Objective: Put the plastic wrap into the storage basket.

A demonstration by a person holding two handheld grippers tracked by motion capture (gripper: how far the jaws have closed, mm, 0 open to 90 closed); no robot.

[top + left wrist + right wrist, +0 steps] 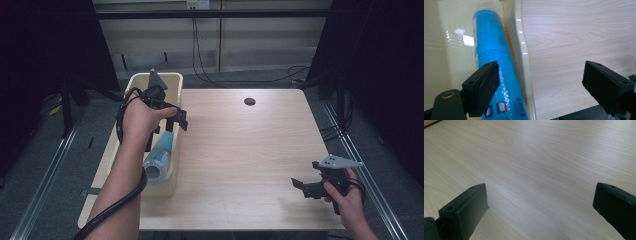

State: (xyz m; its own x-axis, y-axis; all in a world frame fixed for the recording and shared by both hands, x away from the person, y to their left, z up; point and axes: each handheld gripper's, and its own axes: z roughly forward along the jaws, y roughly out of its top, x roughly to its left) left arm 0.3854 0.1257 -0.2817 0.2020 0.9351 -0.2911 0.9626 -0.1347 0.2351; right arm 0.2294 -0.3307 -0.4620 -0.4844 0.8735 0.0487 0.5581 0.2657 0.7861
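A blue cylindrical tube (159, 157) lies lengthwise in a cream plastic bin (171, 85) at the table's left edge. In the left gripper view the tube (491, 52) rests against the bin's right wall (522, 55). My left gripper (169, 120) hovers open over the bin's right rim, one jaw above the tube and the other above the table, holding nothing. My right gripper (306, 186) is open near the table's front right corner, nothing between its jaws. The right gripper view shows its jaws spread wide over bare wood (536, 170).
The light wooden table (240, 150) has a round dark hole (249, 101) near its back edge. Cables hang behind the table. Metal rails run along the floor at both sides.
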